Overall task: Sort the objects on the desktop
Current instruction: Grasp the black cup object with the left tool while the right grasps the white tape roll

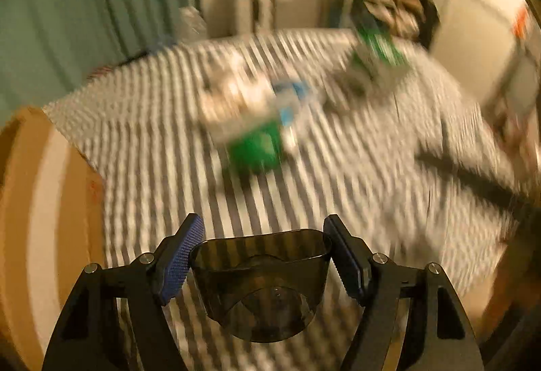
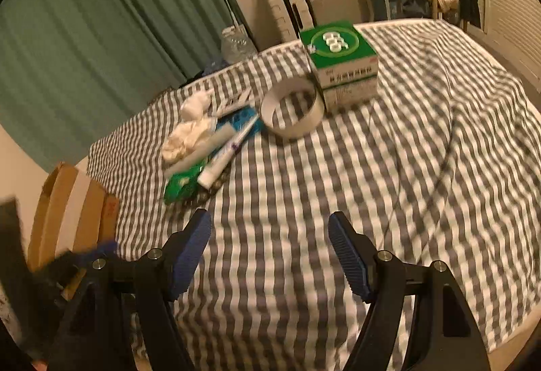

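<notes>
My left gripper (image 1: 262, 256) is shut on a dark translucent plastic cup (image 1: 260, 283), held above the checked tablecloth (image 1: 338, 195); this view is motion-blurred. My right gripper (image 2: 270, 249) is open and empty above the cloth (image 2: 338, 202). On the table lie crumpled white tissues (image 2: 187, 131), a white tube (image 2: 225, 156), a green packet (image 2: 181, 185), a blue packet (image 2: 241, 117), a white tape ring (image 2: 292, 112) and a green-and-white box (image 2: 341, 63). The green packet (image 1: 255, 147) and the box (image 1: 375, 53) show blurred in the left wrist view.
A cardboard box (image 2: 72, 212) stands at the table's left edge, also in the left wrist view (image 1: 44, 218). A green curtain (image 2: 101, 32) hangs behind. A clear bottle (image 2: 236, 43), a white cabinet (image 2: 287, 12) and shelves stand beyond the far edge.
</notes>
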The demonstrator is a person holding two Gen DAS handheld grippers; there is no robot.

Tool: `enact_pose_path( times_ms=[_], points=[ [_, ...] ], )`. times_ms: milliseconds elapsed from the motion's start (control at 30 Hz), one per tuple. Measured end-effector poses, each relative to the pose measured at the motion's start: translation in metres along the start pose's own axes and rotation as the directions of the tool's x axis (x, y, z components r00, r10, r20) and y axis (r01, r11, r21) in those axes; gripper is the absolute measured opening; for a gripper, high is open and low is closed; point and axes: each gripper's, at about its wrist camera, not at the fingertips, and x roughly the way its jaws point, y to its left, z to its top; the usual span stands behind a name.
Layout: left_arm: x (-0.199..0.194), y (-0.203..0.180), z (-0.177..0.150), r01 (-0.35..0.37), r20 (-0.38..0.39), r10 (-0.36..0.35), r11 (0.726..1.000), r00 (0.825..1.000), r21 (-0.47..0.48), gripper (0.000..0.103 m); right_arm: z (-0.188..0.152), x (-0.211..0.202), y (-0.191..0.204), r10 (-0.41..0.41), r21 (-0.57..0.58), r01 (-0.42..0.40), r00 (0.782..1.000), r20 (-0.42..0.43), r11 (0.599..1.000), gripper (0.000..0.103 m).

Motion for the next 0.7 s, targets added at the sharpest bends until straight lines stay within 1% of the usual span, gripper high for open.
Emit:
enact_pose_path(
  times_ms=[33, 67, 100, 133, 167, 233, 300, 367, 433, 500, 600, 667, 700],
  points=[
    [0.0, 0.0, 0.013, -0.041, 0.025, 0.043, 0.998, 0.999, -0.045, 0.076, 0.005, 0.003, -0.002, -0.008, 0.002, 0.008, 1.0, 0.01, 1.0, 0.071],
    [0.005, -0.002, 0.021, -0.069, 0.035, 0.071, 0.995, 0.997, -0.068, 0.076, 0.01, 0.008, -0.005, -0.018, -0.001, 0.018, 1.0, 0.016, 1.0, 0.071],
    [0.009, -0.004, 0.032, -0.121, 0.043, 0.126, 0.987, 0.991, -0.11, 0.076, 0.015, 0.014, -0.007, -0.027, -0.01, 0.028, 0.999, 0.019, 1.0, 0.071],
    [0.014, -0.006, 0.034, -0.14, 0.053, 0.15, 0.979, 0.987, -0.15, 0.076, 0.018, 0.018, -0.009, -0.029, -0.017, 0.03, 0.999, 0.019, 0.999, 0.071],
    [0.013, 0.0, 0.034, -0.137, 0.061, 0.149, 0.975, 0.987, -0.174, 0.076, 0.022, 0.024, -0.012, -0.029, -0.022, 0.029, 0.999, 0.017, 0.999, 0.071],
    [0.026, -0.003, 0.018, -0.114, 0.073, 0.134, 0.968, 0.988, -0.225, 0.076, 0.028, 0.038, -0.02, -0.004, 0.004, 0.004, 1.0, 0.012, 1.0, 0.071],
    [0.036, -0.002, 0.005, -0.118, 0.063, 0.135, 0.966, 0.989, -0.228, 0.076, 0.036, 0.051, -0.029, 0.003, 0.051, -0.004, 1.0, 0.017, 0.999, 0.071],
    [0.046, 0.001, -0.008, -0.121, 0.036, 0.133, 0.964, 0.99, -0.236, 0.072, 0.044, 0.064, -0.035, 0.014, 0.091, -0.016, 1.0, 0.02, 0.996, 0.071],
    [0.057, 0.008, -0.013, -0.107, 0.013, 0.114, 0.961, 0.993, -0.254, 0.072, 0.053, 0.076, -0.036, -0.005, 0.098, 0.002, 1.0, 0.03, 0.995, 0.072],
    [0.052, 0.013, -0.015, -0.1, 0.027, 0.111, 0.956, 0.993, -0.276, 0.072, 0.059, 0.085, -0.034, -0.025, 0.09, 0.022, 0.999, 0.037, 0.996, 0.072],
    [0.051, 0.012, -0.017, -0.09, 0.045, 0.106, 0.958, 0.993, -0.273, 0.07, 0.067, 0.099, -0.035, -0.026, 0.098, 0.023, 0.999, 0.029, 0.995, 0.07],
    [0.051, 0.01, -0.018, -0.081, 0.046, 0.096, 0.963, 0.994, -0.257, 0.07, 0.071, 0.106, -0.039, -0.036, 0.108, 0.033, 0.999, 0.025, 0.994, 0.064],
    [0.05, 0.009, -0.019, -0.075, 0.053, 0.091, 0.965, 0.994, -0.253, 0.07, 0.073, 0.111, -0.042, -0.042, 0.118, 0.04, 0.999, 0.015, 0.992, 0.063]
  ],
)
